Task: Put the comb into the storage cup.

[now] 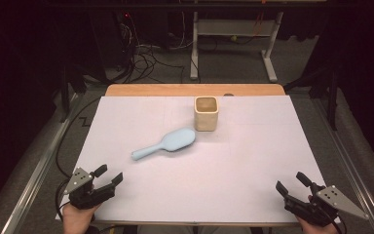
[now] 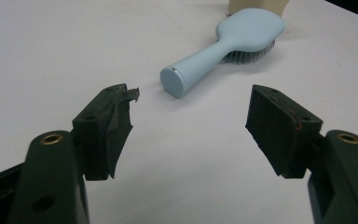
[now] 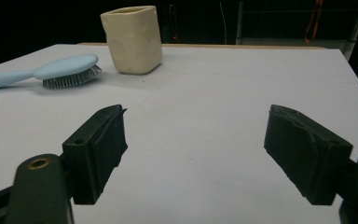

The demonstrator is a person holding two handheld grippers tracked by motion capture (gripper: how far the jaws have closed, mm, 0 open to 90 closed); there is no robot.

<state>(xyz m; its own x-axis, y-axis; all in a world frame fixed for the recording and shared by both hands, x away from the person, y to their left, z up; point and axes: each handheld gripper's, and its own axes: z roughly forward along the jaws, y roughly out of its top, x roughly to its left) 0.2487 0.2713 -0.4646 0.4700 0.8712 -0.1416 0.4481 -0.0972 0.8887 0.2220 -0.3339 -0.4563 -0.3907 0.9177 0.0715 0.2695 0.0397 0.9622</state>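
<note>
Two black grippers are held low at the near edge of a table covered with a white sheet [image 1: 253,165]. The left gripper [image 1: 108,176] is seen at the near left corner in the high view, and the right gripper [image 1: 292,183] is seen at the near right corner. Both are held by a person's hands. The jaws of the left gripper are spread wide, and nothing is held between them. The jaws of the right gripper are spread wide too, with only bare sheet between them.

A light blue plastic hairbrush [image 1: 168,144] is laid near the middle of the sheet, well apart from both grippers. Its bristles are turned down onto the sheet. Its round handle end [image 2: 173,81] is pointed toward the left gripper, and its wide head is pointed toward the far side. A cream square cup with rounded corners [image 1: 206,113] is stood upright just behind the head of the brush. A small gap is seen between brush and cup in the right gripper view. The cup's mouth is open at the top.
</note>
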